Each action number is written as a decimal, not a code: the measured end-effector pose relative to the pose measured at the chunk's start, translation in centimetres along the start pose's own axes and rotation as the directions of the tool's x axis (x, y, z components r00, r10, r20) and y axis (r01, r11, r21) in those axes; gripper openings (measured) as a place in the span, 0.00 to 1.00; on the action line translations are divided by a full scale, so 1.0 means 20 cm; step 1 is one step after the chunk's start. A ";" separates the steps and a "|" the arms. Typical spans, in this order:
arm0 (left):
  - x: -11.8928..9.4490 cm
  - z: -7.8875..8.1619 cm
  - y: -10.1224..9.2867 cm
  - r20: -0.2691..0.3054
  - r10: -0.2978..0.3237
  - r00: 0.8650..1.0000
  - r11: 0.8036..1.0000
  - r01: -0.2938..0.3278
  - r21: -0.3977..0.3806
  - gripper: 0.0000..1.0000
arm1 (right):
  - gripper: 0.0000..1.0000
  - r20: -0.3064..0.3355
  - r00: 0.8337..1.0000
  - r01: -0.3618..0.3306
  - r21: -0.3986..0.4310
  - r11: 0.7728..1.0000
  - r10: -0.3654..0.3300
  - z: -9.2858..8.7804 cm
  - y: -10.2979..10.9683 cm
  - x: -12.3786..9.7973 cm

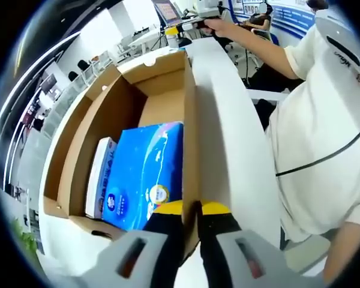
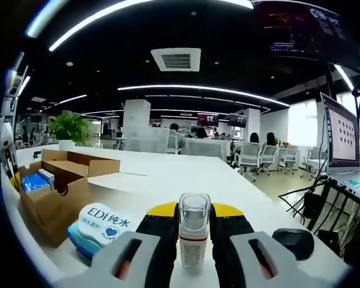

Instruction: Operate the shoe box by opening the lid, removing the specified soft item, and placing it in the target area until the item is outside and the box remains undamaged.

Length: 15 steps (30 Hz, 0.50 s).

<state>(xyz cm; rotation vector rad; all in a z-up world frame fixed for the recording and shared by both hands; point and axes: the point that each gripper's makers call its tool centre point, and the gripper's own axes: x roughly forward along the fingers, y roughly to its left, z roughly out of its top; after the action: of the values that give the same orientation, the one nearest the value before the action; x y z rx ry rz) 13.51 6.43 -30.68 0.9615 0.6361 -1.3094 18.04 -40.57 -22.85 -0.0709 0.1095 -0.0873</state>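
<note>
One white surface [image 2: 186, 174] carries one open cardboard shoe box [image 1: 117, 111]; inside it lie two blue soft packs [image 1: 147, 174]. Left tongs [image 1: 191, 219] are clamped on the box's side wall. Right tongs [image 2: 194, 225] grip one small clear-capped bottle [image 2: 194, 231].

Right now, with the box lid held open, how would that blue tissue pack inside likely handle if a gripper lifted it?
The blue tissue pack looks film-wrapped and glossy, so probably a bit slippery. It is likely soft and light, giving under a squeeze. It sits tight between a smaller pack and the box wall, so it may drag coming out.
</note>
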 end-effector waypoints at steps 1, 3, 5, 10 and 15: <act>0.00 0.00 0.00 0.000 -0.001 1.000 1.000 0.001 0.000 0.07 | 0.19 -0.002 1.000 0.000 0.001 1.000 0.000 0.00 0.00 0.00; 0.00 0.00 0.00 -0.001 -0.002 1.000 1.000 0.002 0.000 0.07 | 0.19 -0.008 1.000 0.000 0.002 1.000 0.000 -0.01 0.00 0.00; 0.00 0.00 0.00 -0.002 -0.002 1.000 1.000 0.002 0.000 0.07 | 0.19 -0.010 1.000 -0.002 0.002 1.000 0.002 -0.02 0.00 0.01; 0.00 0.00 0.00 -0.002 0.000 1.000 1.000 0.000 0.000 0.07 | 0.19 -0.013 1.000 -0.027 0.019 0.999 0.027 -0.02 0.01 0.01; 0.00 0.00 0.00 -0.001 -0.001 1.000 1.000 0.001 0.004 0.07 | 0.19 -0.010 0.999 -0.041 -0.009 0.999 0.040 -0.02 0.02 0.02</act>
<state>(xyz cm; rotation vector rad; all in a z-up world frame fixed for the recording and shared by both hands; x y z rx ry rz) 13.52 6.43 -30.69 0.9650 0.6353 -1.3111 18.45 -40.19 -23.24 -0.0776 0.1210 -0.0467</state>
